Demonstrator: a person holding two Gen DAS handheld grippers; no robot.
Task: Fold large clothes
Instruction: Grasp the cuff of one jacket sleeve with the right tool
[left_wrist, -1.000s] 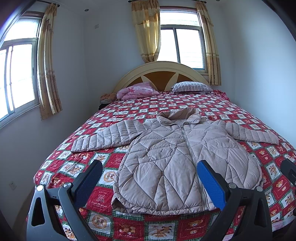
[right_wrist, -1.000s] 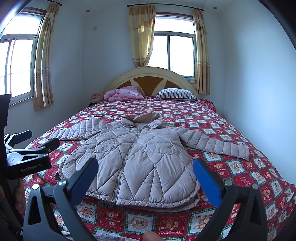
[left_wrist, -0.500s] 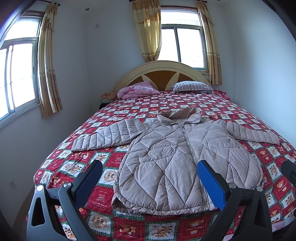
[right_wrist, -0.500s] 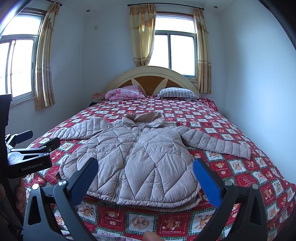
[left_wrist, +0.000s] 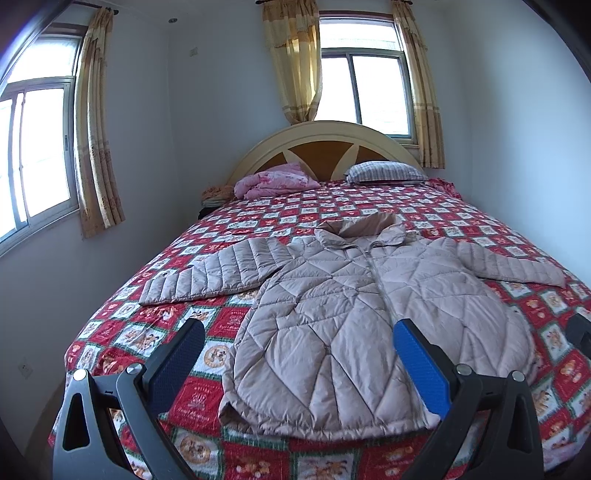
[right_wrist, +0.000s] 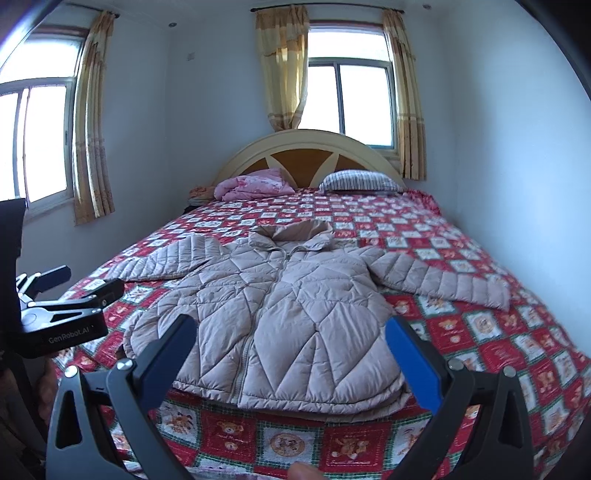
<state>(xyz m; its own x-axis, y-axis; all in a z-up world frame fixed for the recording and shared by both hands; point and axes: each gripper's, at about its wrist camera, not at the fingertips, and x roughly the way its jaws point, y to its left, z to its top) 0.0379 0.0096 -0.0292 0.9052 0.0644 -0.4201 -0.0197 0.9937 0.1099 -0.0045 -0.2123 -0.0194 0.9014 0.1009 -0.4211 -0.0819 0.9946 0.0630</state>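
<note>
Two tongs, both spread wide with nothing between the blue pads, held above the foot of the bed (left_wrist: 461, 218), clear of the fabric. Left tongs (left_wrist: 299, 350) sit over the near left part of the bed; their body also shows at the left edge of the right wrist view (right_wrist: 62, 325), black with white lettering. Right tongs (right_wrist: 290, 345) sit over the near hem area; a black bit at the far right edge of the left view is likely them, can't confirm. Puffer jacket (left_wrist: 354, 317), beige and quilted, lies flat and front-up on the bedspread (right_wrist: 480, 332), zipped shut, collar toward the headboard (left_wrist: 325, 147), hem close to the foot edge. Both sleeves spread outward: sleeve on the window side (left_wrist: 207, 273) angled down toward the bed's edge, other sleeve (left_wrist: 513, 266) stretched toward the wall side. Jacket unfolded, neither tongs touching it. Bedspread is a red check with teddy-bear squares. At the head: a pink bundle of bedding (left_wrist: 277, 181) on the window side, a striped pillow (left_wrist: 384, 171) next to it, both against the arched cream and orange headboard. Window with yellow curtains (left_wrist: 295, 62) behind the headboard, second window (left_wrist: 33, 147) on the side wall. A fingertip (right_wrist: 301, 472) shows at the bottom edge of the right wrist view.
</note>
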